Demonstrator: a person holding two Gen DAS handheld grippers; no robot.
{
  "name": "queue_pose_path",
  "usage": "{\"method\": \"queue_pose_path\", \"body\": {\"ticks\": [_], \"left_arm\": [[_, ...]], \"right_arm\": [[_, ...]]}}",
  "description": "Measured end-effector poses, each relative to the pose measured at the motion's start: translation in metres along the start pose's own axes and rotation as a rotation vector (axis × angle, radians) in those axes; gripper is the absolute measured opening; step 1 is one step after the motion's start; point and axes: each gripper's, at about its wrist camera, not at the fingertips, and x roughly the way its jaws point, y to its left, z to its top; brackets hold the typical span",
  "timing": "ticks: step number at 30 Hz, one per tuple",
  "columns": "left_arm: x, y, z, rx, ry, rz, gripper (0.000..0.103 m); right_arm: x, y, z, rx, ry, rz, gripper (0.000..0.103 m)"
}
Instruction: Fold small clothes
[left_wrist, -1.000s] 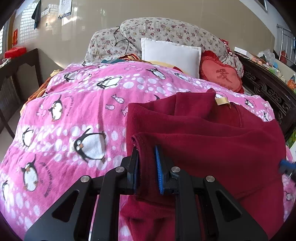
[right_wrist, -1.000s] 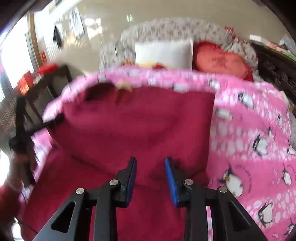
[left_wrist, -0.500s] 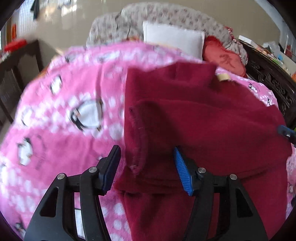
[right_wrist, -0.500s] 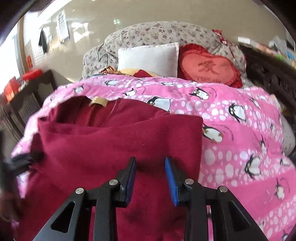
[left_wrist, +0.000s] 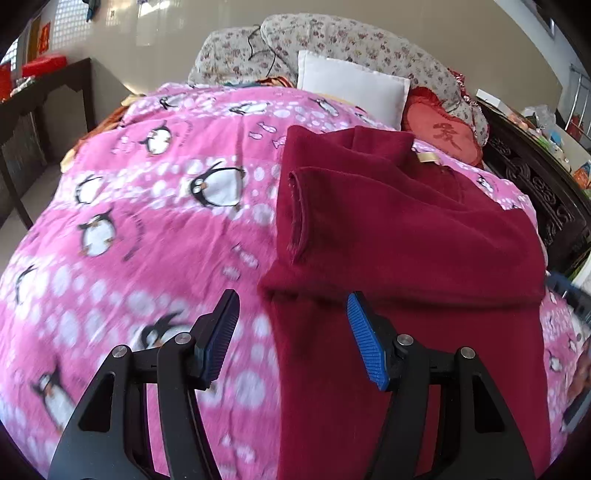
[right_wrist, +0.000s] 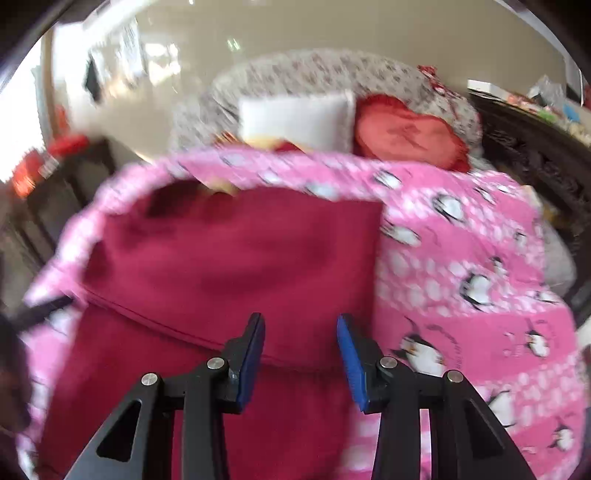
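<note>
A bed covered by a pink penguin-print blanket (left_wrist: 155, 236) fills the left wrist view, with a floral quilt (left_wrist: 332, 40), a white pillow (left_wrist: 351, 86) and a red heart cushion (left_wrist: 443, 134) piled at its far end against a beige wall. A dark wooden table (left_wrist: 40, 92) stands off to the left. The dark red garment (left_wrist: 399, 229) lies on the blanket to the right of centre, its upper part folded down over the lower part, a rolled sleeve edge along its left side and a tan label (left_wrist: 426, 158) near the collar. The left gripper (left_wrist: 291, 332) hovers over the garment's left edge; its jaws have just been opening and stand wide apart, with nothing pinched between the blue pads.

The right wrist view is blurred. The same blanket (right_wrist: 461, 277), pillow (right_wrist: 295, 118) and cushion (right_wrist: 406, 134) show, and the garment (right_wrist: 229, 258) spreads across the left and centre. The right gripper (right_wrist: 301, 350) sits over the folded edge near the garment's right side; its jaws have just been opening and stand apart, the pads clear of the cloth.
</note>
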Motion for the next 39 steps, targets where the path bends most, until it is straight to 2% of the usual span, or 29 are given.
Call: {"method": "queue_pose_path", "body": {"ticks": [4, 9, 15, 17, 22, 28, 31, 33, 39], "left_arm": [[-0.014, 0.002, -0.014, 0.002, 0.005, 0.006, 0.061], [-0.029, 0.003, -0.036, -0.013, 0.023, -0.017, 0.061], [-0.05, -0.005, -0.061, 0.035, 0.027, -0.004, 0.061], [-0.055, -0.006, -0.068, 0.029, 0.038, -0.03, 0.062], [-0.07, -0.009, -0.088, 0.031, 0.064, -0.084, 0.068], [-0.078, -0.009, -0.111, 0.051, 0.101, -0.067, 0.068], [-0.078, -0.006, -0.117, 0.039, 0.111, -0.064, 0.068], [-0.075, -0.004, -0.119, 0.033, 0.12, -0.064, 0.068], [-0.064, -0.006, -0.128, 0.057, 0.103, -0.039, 0.068]], "right_arm": [[-0.004, 0.034, 0.015, -0.017, -0.012, 0.159, 0.039], [-0.005, 0.069, 0.015, -0.028, -0.001, 0.251, 0.039], [-0.037, 0.067, -0.032, -0.026, 0.064, 0.249, 0.042], [-0.057, 0.055, -0.052, -0.018, 0.076, 0.231, 0.046], [-0.1, 0.019, -0.098, 0.034, 0.122, 0.203, 0.049], [-0.112, -0.012, -0.138, 0.075, 0.172, 0.144, 0.05], [-0.109, -0.009, -0.136, 0.065, 0.158, 0.143, 0.05], [-0.103, 0.003, -0.123, 0.052, 0.142, 0.185, 0.05], [-0.057, 0.063, -0.049, -0.019, 0.043, 0.353, 0.05]]}}
